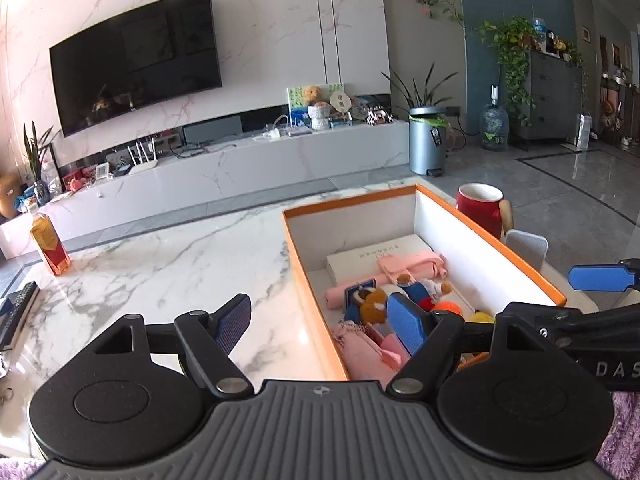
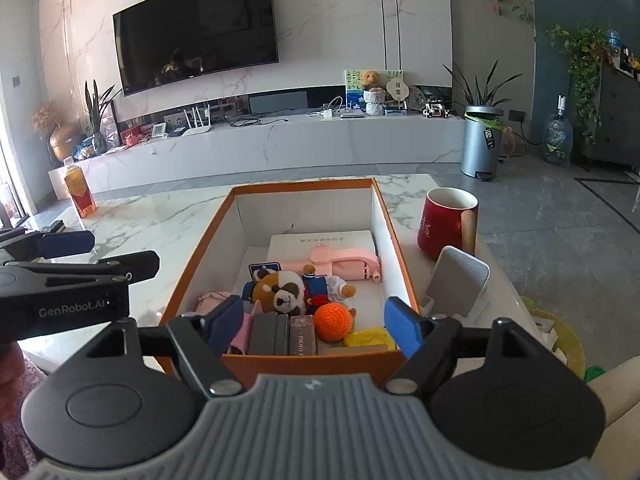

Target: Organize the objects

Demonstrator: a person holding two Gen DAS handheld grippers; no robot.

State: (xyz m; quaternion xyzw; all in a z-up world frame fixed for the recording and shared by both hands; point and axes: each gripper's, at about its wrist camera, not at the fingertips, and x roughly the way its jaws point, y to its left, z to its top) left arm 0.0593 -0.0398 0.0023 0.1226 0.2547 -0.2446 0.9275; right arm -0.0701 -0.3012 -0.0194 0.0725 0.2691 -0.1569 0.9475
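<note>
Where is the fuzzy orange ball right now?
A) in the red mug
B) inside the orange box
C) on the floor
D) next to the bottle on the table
B: the orange ball lies inside the orange box, beside the plush panda toy.

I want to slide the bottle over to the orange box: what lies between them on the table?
Nothing: both wrist views show only bare marble table between the bottle and the orange box.
</note>
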